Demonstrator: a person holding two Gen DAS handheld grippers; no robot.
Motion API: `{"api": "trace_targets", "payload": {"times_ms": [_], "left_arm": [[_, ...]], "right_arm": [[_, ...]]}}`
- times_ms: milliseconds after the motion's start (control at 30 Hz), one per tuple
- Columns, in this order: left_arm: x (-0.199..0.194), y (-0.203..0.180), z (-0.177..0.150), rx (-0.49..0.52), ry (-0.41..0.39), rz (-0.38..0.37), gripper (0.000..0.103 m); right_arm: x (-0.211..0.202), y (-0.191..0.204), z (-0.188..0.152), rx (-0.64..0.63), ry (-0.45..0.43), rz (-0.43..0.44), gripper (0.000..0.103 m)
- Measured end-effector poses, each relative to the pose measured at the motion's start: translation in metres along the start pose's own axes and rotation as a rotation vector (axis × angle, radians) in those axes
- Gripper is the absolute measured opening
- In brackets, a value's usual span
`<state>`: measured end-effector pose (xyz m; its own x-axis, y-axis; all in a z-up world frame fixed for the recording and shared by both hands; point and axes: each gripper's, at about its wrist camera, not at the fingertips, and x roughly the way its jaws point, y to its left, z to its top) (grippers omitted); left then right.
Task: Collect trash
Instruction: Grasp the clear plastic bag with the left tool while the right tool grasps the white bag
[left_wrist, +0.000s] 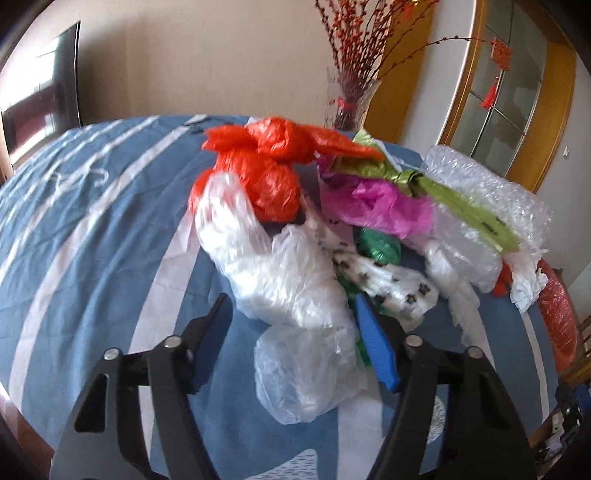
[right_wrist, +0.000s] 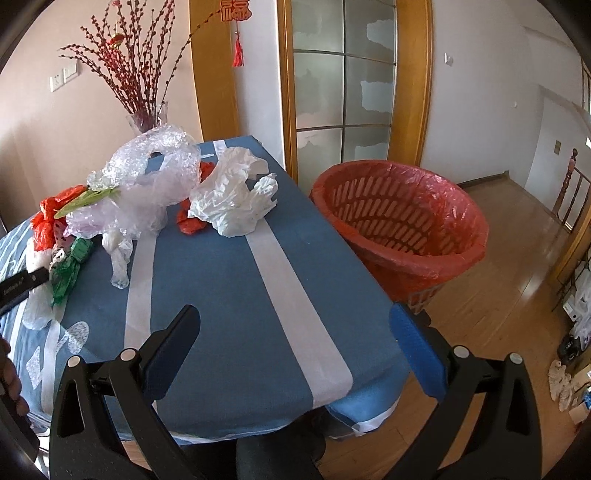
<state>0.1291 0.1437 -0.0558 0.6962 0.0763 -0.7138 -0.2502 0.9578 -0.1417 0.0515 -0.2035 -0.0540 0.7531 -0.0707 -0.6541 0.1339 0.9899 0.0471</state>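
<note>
A heap of crumpled trash lies on the blue striped tablecloth (left_wrist: 92, 229). In the left wrist view my left gripper (left_wrist: 291, 299) is open, its jaws on either side of a clear plastic bag (left_wrist: 280, 280). Behind it lie a red bag (left_wrist: 266, 166), a magenta and green wrapper (left_wrist: 384, 199), a green foil scrap (left_wrist: 380, 247) and bubble wrap (left_wrist: 487, 184). In the right wrist view my right gripper (right_wrist: 295, 314) is open and empty over the table's near end. White crumpled paper (right_wrist: 232, 199) and bubble wrap (right_wrist: 155, 166) lie ahead. A red-lined basket (right_wrist: 402, 218) stands beside the table's right edge.
A glass vase of red branches (left_wrist: 351, 99) stands at the table's far edge by the wall. A wooden-framed glass door (right_wrist: 343, 81) is behind the basket. Wood floor (right_wrist: 517, 258) extends to the right, with clutter at the far right.
</note>
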Motion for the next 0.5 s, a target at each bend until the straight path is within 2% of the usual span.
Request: {"api": "trace_targets", "payload": {"times_ms": [100,267,500], "left_arm": [[0.001,0.01,-0.004,-0.016,0.02,-0.013,0.058],[0.001,0.023,-0.007,-0.035,0.035,-0.026,0.043],[-0.002,0.026,-0.007,-0.009,0.01,-0.034,0.029]], "right_arm": [[0.006,0.003,0.004,0.001,0.009,0.02,0.101],[0.013,0.015,0.018,-0.022,-0.011,0.051,0.099],[0.033,0.023,0.053,-0.005,-0.053,0.075,0.097]]}}
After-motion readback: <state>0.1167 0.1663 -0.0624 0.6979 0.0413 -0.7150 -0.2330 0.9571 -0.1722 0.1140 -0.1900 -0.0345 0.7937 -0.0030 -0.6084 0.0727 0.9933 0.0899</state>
